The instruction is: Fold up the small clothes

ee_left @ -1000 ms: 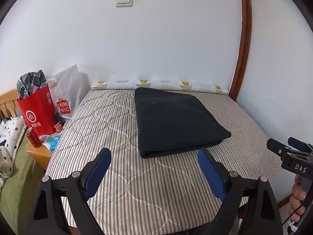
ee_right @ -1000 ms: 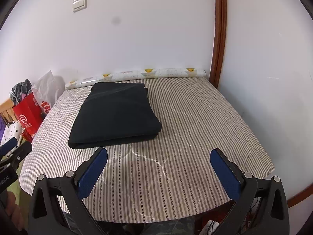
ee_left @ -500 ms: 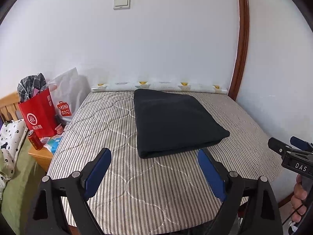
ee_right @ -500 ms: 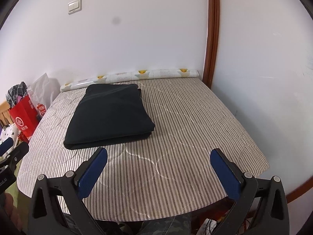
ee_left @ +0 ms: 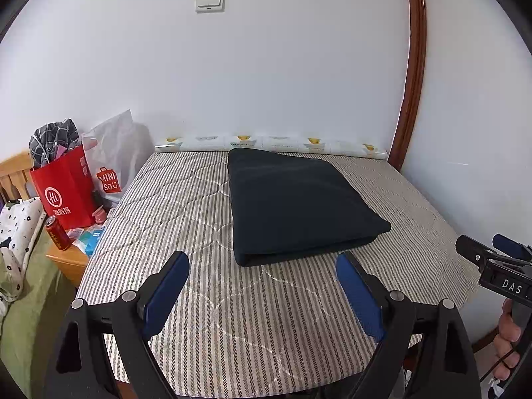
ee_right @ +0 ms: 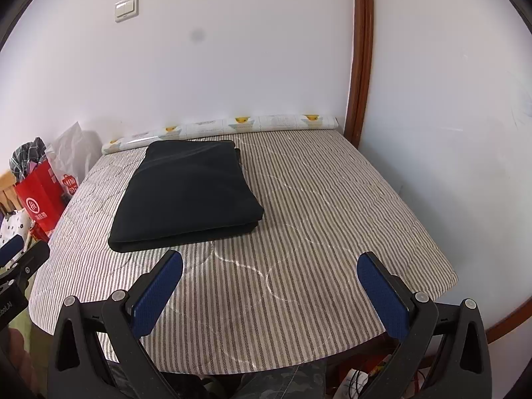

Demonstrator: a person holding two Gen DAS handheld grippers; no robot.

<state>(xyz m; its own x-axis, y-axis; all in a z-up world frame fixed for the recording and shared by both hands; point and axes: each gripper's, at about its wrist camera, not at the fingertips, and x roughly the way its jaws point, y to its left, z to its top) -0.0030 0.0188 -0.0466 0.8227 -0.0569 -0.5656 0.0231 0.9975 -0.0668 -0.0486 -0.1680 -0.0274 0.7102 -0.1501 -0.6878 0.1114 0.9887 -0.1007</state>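
Observation:
A dark garment (ee_left: pixel 299 202) lies folded into a neat rectangle on the striped quilted table cover (ee_left: pixel 206 286); it also shows in the right wrist view (ee_right: pixel 189 196). My left gripper (ee_left: pixel 262 286) is open and empty, held back near the table's front edge, short of the garment. My right gripper (ee_right: pixel 271 286) is open and empty over the front of the cover (ee_right: pixel 316 232), to the right of the garment. The right gripper also shows at the right edge of the left wrist view (ee_left: pixel 495 259).
A patterned roll (ee_left: pixel 272 143) lies along the back wall. Left of the table stand a red paper bag (ee_left: pixel 65 193), a white Miniso bag (ee_left: pixel 113 163) and a red can (ee_left: pixel 58 237) on a small wooden stand. Walls close off the back and right.
Both grippers have drawn back and risen slightly from the table. The folded garment has not moved. Both jaws stay open.

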